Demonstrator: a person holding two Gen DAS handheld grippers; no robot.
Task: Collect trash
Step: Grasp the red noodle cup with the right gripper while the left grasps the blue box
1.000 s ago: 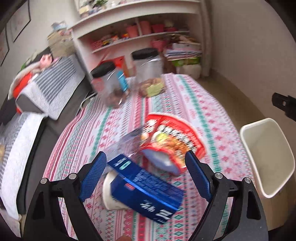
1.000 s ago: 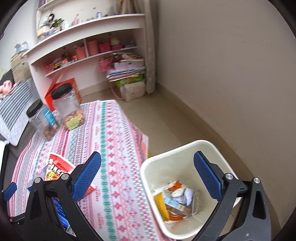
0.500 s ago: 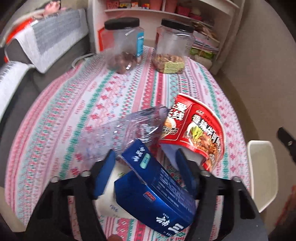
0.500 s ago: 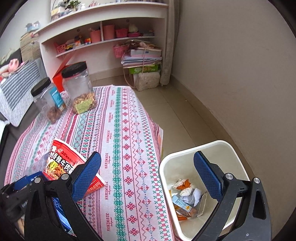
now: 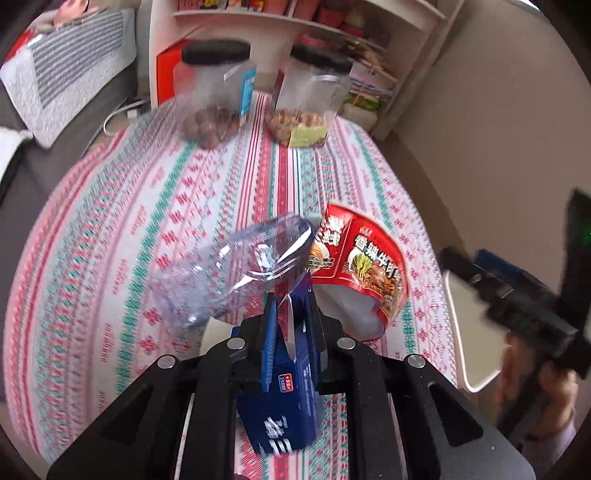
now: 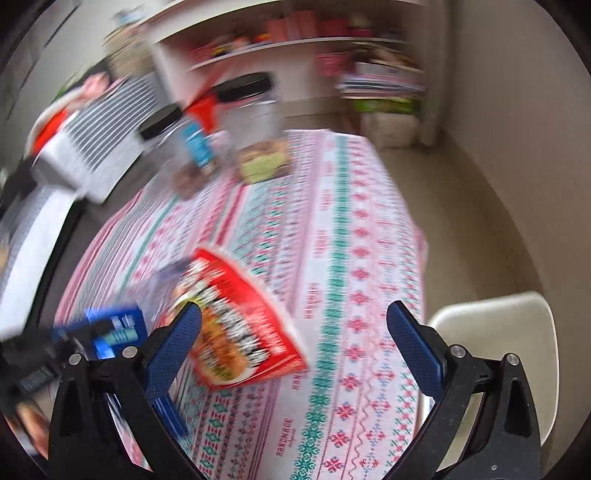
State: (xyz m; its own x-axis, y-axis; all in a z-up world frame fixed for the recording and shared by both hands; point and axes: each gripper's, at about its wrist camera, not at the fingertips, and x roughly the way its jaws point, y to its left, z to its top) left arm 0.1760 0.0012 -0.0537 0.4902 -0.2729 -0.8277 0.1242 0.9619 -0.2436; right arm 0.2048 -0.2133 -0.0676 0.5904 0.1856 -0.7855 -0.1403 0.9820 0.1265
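My left gripper (image 5: 291, 314) is shut on a blue carton (image 5: 284, 410), pinching its top end. A crushed clear plastic bottle (image 5: 229, 273) lies just ahead of it on the patterned tablecloth (image 5: 110, 236), beside a tipped red noodle cup (image 5: 358, 258). My right gripper (image 6: 295, 332) is open and empty above the table, with the red noodle cup (image 6: 236, 321) close to its left finger. The blue carton (image 6: 110, 328) shows at the left. A white trash bin (image 6: 509, 332) stands off the table edge at the right, and also shows in the left wrist view (image 5: 465, 343).
Two clear jars with black lids (image 5: 214, 96) (image 5: 314, 96) stand at the far end of the table. A white shelf unit (image 5: 295, 22) lies behind them. A striped cushion (image 5: 70, 66) sits at the left. The beige wall (image 6: 517, 110) is at the right.
My left gripper has closed on the blue carton. My right gripper has swung left from over the bin to over the table, near the noodle cup.
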